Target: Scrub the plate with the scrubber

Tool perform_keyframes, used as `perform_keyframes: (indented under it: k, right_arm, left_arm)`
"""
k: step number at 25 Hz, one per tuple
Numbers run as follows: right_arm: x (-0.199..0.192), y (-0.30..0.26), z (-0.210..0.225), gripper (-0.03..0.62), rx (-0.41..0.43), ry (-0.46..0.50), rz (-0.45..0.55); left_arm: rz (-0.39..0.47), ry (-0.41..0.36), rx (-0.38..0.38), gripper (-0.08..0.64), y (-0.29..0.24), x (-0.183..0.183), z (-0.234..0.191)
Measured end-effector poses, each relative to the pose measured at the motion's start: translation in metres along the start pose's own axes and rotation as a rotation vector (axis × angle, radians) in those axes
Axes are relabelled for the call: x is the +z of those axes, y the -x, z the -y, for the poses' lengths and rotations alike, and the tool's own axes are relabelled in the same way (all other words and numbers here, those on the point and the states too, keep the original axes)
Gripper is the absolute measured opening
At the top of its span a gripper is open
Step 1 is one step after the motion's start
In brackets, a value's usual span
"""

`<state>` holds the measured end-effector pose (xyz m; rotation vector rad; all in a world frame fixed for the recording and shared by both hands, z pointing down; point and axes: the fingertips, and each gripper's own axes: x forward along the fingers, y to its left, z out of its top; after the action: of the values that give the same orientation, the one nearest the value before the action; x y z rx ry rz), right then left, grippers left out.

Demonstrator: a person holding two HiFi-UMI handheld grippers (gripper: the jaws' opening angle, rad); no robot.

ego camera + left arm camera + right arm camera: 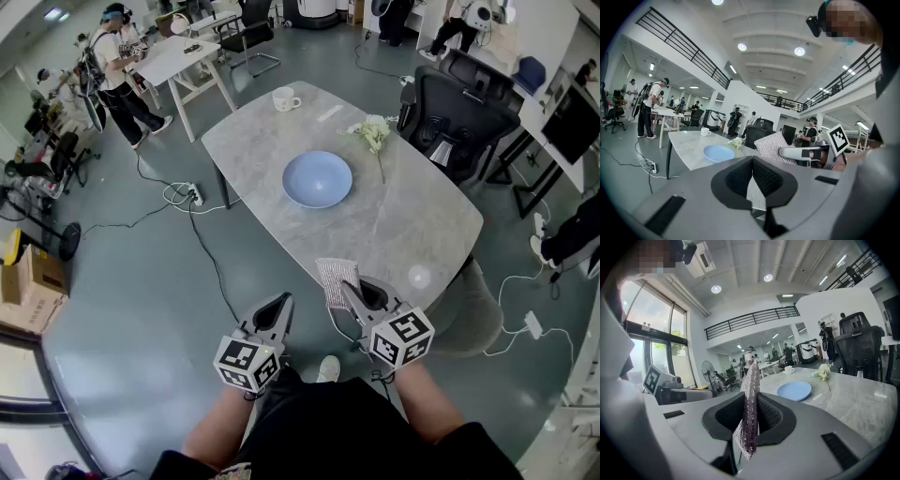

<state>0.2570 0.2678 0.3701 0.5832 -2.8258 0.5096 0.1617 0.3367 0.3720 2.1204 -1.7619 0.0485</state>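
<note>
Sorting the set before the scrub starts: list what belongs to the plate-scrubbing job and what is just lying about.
For the job:
blue plate on the table
scrubber, clamped in the right gripper

Lying about:
white mug on the table
flower sprig on the table
black office chair beside the table

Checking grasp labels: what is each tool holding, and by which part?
Right tool is shut on the scrubber, which stands on edge between the pads, gripped near its rear end with the rest sticking out ahead. Left tool is shut and holds nothing.
</note>
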Motion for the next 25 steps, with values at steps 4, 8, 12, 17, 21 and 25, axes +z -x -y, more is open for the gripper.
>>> perform_keyframes:
  k: [4,8,12,17,21,25]
  right_arm:
    - [-0.001,-0.003,-0.003,0.072,-0.002,0.001,-0.003]
    - [0.0,-0.008,-0.006,0.072,-0.001,-0.001,-0.005]
    - [0.002,-0.018,-0.012,0.074,0.0,0.01,-0.003]
    - [0.003,-0.039,-0.017,0.075,-0.018,0.005,-0.018]
    - [0.008,-0.063,-0.025,0.075,-0.034,0.0,-0.019]
    - [0.013,-0.093,-0.038,0.075,-0.054,-0.012,-0.02]
  left_arm:
    - [0.002,0.005,-0.003,0.017,0.001,-0.001,-0.003]
    - [0.003,0.012,-0.006,0.017,0.003,0.0,-0.009]
    - [0.002,0.025,-0.009,0.017,0.006,0.0,-0.02]
    - [-0.002,0.043,-0.017,0.017,0.008,0.0,-0.043]
    - [-0.009,0.048,-0.029,0.017,0.012,0.004,-0.07]
    - [-0.01,0.047,-0.045,0.017,0.02,0.013,-0.102]
